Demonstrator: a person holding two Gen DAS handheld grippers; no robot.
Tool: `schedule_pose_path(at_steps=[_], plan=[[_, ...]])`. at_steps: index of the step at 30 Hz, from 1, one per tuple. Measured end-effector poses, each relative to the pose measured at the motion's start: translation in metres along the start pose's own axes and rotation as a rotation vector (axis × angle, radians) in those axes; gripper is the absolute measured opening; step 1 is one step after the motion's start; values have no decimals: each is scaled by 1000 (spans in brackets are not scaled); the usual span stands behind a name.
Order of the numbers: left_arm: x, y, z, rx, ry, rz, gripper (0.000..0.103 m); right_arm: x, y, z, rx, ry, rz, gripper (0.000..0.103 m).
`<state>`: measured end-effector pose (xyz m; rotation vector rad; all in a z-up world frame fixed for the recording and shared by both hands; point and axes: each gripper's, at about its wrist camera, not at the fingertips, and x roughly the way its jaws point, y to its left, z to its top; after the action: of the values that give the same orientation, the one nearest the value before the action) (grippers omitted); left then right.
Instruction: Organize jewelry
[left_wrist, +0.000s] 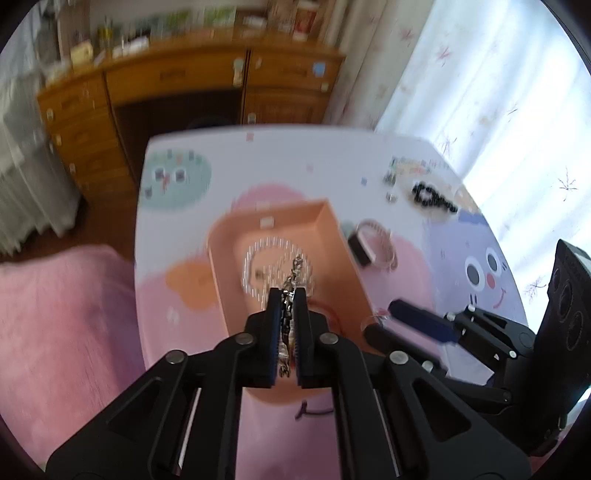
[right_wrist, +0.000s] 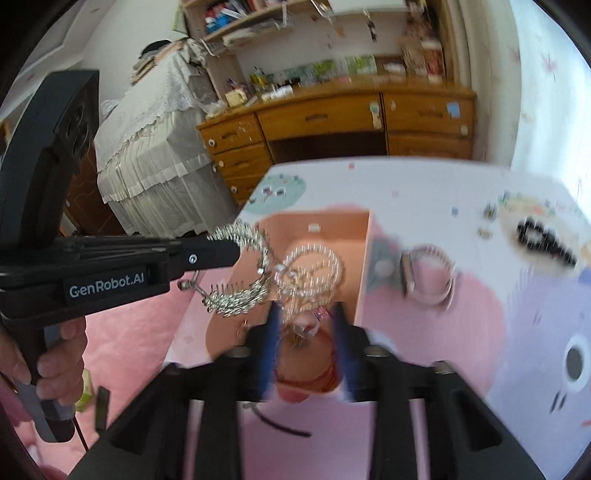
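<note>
The silver chain (right_wrist: 236, 280) hangs from my left gripper (left_wrist: 287, 295), its jaws pinched tight on it, length running along them and drooping below. Straight under and just ahead sits the peach tray (left_wrist: 328, 221). My right gripper (right_wrist: 306, 321), jaws wide with nothing between them, hovers at the tray's near end.

Left gripper (left_wrist: 287, 295) clamped nearly tight, blue-padded fingers (left_wrist: 274, 332) almost parallel with only a thin gap, reaching forward and slightly downward; seen side-on in the right wrist view (right_wrist: 236, 245), gripped at the handle by a hand (right_wrist: 55, 358) with fingers curled round it. Right gripper (right_wrist: 306, 314) with jaws spread apart, probably empty though blurred, low and just right of the left one
</note>
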<state>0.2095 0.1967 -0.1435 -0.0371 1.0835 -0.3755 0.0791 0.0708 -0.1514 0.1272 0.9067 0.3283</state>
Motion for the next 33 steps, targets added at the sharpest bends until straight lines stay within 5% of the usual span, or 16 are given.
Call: schedule_pose_path(at_steps=[2, 6, 7, 22, 30, 33], plan=[[2, 3, -2, -16, 18, -12, 6, -4, -2, -3, 17, -20, 2, 71], [-12, -2, 1, -4, -36, -31, 48, -14, -15, -4, 78, -43, 4, 74], [-16, -5, 4, -2, -52, -35, 51, -16, -20, -4, 104, -46, 0, 77], [3, -100, -1, -7, -19, -62, 61, -46, -184, -28, 522, -10, -68, 88], [46, -166, -7, -128, 66, 101, 70, -52, -279, -23, 607, 86, -112, 88], [61, -181, -11, -163, 33, 182, 70, -47, -304, -15, 618, 114, -102, 88]])
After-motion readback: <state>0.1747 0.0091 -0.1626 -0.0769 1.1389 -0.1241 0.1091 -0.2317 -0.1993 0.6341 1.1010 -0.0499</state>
